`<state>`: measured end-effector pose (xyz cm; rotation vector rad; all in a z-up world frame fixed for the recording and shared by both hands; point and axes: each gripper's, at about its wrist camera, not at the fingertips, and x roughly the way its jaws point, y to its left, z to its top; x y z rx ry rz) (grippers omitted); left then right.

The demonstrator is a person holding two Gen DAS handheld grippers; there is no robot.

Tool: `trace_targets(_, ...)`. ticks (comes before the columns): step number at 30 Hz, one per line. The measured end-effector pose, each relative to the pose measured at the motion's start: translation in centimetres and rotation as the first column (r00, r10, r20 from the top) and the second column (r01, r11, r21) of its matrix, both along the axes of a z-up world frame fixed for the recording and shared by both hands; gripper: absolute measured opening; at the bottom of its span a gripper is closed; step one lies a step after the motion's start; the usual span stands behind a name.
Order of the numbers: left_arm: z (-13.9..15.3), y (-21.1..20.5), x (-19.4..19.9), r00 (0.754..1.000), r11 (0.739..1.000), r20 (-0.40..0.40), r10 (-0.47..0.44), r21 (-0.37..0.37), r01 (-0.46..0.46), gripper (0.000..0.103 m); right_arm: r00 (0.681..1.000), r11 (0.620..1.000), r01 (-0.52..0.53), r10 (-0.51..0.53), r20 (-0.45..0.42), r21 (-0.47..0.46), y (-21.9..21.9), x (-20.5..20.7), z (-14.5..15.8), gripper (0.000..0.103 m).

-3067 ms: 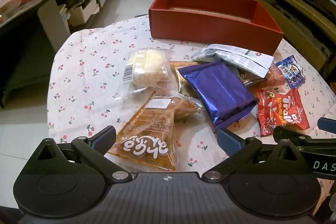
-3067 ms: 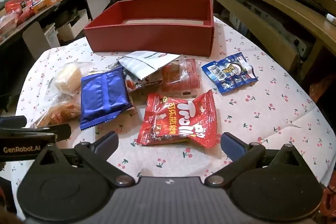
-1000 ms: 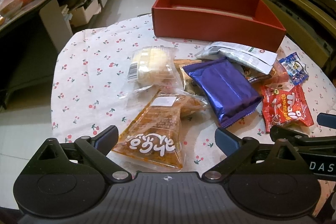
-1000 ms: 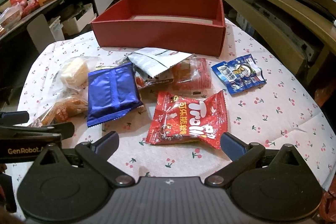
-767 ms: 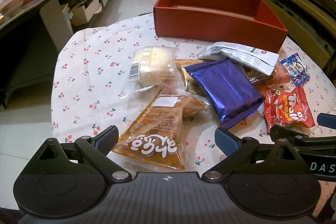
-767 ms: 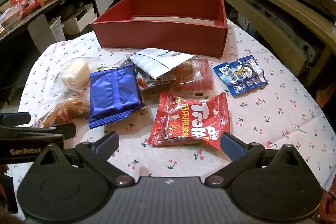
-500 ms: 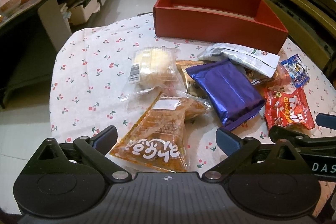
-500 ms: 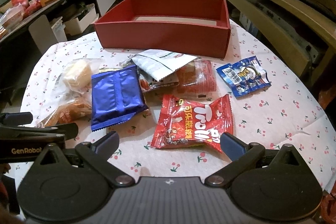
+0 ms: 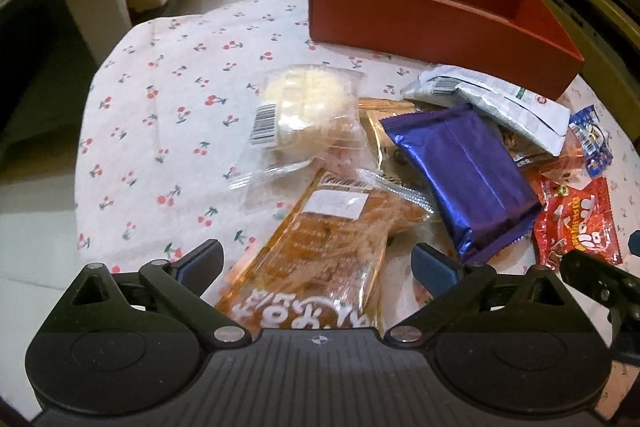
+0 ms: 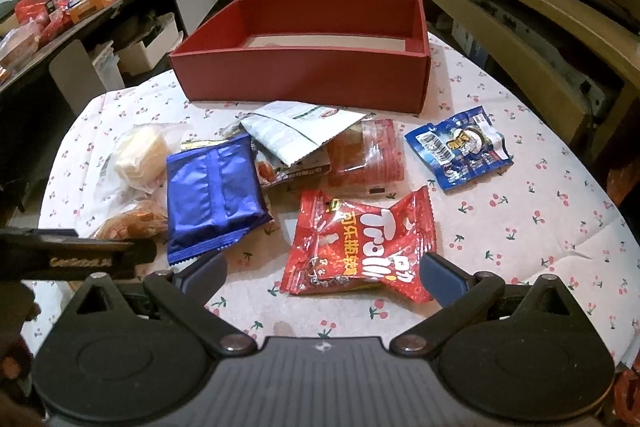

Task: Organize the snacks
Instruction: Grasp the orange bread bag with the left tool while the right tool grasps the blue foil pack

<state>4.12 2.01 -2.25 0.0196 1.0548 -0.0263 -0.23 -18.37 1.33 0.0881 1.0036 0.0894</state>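
Both grippers are spread wide and hold nothing: the left gripper (image 9: 316, 263) straddles the near end of the orange snack bag (image 9: 320, 251), and the right gripper (image 10: 324, 273) frames the red gummy packet (image 10: 360, 239). The remaining snacks lie scattered on the cherry-print tablecloth (image 10: 520, 227) in front of the red box (image 10: 304, 67).

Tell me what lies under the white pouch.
The white pouch overlaps a printed wrapper and the clear red packet. The parts beneath it are covered, so anything more there cannot be seen.

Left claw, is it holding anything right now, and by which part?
Nothing is held. The left claw is open, straddling the orange bread packet without gripping.
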Motion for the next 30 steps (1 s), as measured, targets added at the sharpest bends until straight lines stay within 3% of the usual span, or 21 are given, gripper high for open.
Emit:
trace_targets(4,-0.8,0.3,0.3,0.999,1.000,-0.041,0.000,-0.020,-0.001,0.094,1.000,1.000,0.003,-0.003,-0.005,0.002,0.0,0.1,-0.1,0.103)
trace_targets(8,-0.9,-0.1,-0.5,0.999,0.999,-0.032,-0.031,0.024,0.031,0.086,1.000,1.000,-0.015,0.015,-0.006,0.006,0.3,0.3,0.0,0.103)
trace_targets(11,-0.4,-0.1,-1.5,0.998,0.999,-0.036,-0.053,0.012,0.053,0.074,0.999,0.999,-0.050,0.050,0.002,0.016,0.7,0.3,0.4,0.100)
trace_targets(17,0.1,0.0,-3.3,0.992,0.994,-0.058,-0.109,-0.038,0.107,0.061,0.993,0.993,-0.113,0.113,0.043,0.012,1.9,1.8,1.7,0.100)
trace_targets(21,0.0,-0.2,-3.9,0.990,0.991,-0.060,-0.130,-0.036,0.128,0.066,0.980,0.980,-0.201,0.201,-0.003,0.011,3.8,4.2,0.8,0.100)
trace_targets(24,-0.3,-0.3,-3.4,0.988,0.990,-0.067,-0.141,-0.030,0.140,0.087,0.965,0.966,-0.257,0.258,-0.044,0.023,5.3,5.8,-0.5,0.100)
trace_targets(30,-1.2,-1.1,-2.5,0.985,0.987,-0.075,-0.157,0.021,0.159,0.097,0.929,0.932,-0.361,0.356,-0.098,-0.036,7.5,8.2,-2.6,0.103)
